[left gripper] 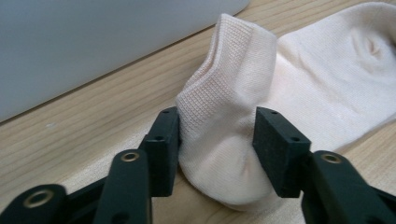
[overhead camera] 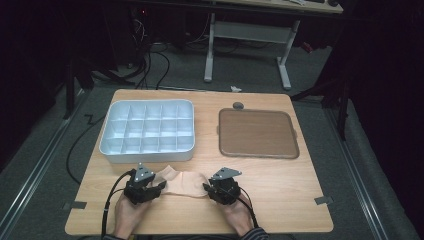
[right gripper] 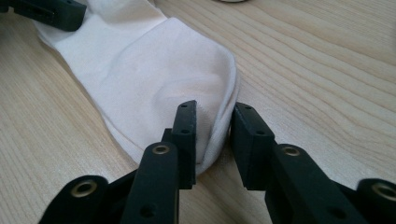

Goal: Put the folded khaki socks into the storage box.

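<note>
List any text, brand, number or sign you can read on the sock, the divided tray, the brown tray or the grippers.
None: no readable text in any view.
Sock: plain knit, no logo or label.
White divided tray: bare.
Brown tray: bare.
Left gripper and right gripper: black parts with brass screws, no markings.
Small round object beyond the brown tray: too small to tell.

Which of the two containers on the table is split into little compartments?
The white box at the far left, just beyond the sock. A grid of dividers splits it into many small cells, while the brown tray to its right is one flat, undivided surface.
</note>
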`<state>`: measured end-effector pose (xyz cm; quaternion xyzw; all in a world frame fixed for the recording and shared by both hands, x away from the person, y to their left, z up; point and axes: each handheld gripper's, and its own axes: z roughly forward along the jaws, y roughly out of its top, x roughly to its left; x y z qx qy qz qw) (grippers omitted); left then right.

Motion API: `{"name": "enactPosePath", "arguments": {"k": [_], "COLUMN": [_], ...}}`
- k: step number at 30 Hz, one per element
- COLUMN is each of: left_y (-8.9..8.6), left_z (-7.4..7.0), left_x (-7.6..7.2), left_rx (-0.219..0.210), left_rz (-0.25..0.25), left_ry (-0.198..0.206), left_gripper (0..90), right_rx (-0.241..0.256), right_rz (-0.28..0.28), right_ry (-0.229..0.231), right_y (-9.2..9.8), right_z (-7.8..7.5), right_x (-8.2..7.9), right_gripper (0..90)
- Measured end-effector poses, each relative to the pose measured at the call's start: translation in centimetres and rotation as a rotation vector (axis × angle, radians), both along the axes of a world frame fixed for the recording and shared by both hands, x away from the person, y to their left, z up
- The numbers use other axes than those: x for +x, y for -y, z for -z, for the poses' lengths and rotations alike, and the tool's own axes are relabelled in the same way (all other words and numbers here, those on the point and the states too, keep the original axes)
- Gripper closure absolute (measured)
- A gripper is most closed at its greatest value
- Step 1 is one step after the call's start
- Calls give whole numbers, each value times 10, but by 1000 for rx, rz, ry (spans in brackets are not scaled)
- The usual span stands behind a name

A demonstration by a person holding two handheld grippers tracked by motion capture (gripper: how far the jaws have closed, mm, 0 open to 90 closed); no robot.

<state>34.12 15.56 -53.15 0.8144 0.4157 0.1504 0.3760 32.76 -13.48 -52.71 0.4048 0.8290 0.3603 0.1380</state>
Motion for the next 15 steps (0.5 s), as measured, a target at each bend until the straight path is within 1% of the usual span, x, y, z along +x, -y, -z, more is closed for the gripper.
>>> {"name": "enactPosePath", "arguments": {"k": [2, 4, 5, 6, 10, 11, 12, 15], "left_y": [0, -1, -1, -1, -1, -2, -2, -2], "left_z": [0, 0, 0, 0, -1, -1, -1, -1], "left_x": [0, 1, 1, 1, 2, 2, 3, 3], "left_rx": [-3, -17, -17, -23, -33, -38, -43, -50], "left_rz": [2, 5, 5, 6, 16, 18, 24, 32], "left_ry": [-2, -11, -11, -17, -27, -33, -42, -49], "left_gripper": [559, 593, 610, 610, 668, 668, 700, 741], "right_rx": [-1, -20, -23, -23, -13, -13, -11, -9], "right_rz": [-4, -20, -21, -21, -29, -29, -30, -32], "right_ry": [3, 13, 13, 13, 11, 11, 7, 10], "right_y": [0, -1, -1, -1, -1, -1, -1, -1], "right_z": [0, 0, 0, 0, 1, 1, 0, 1], "right_x": [0, -1, -2, -2, -2, -2, -2, -2], "right_gripper": [730, 747, 751, 751, 788, 788, 799, 816]}}
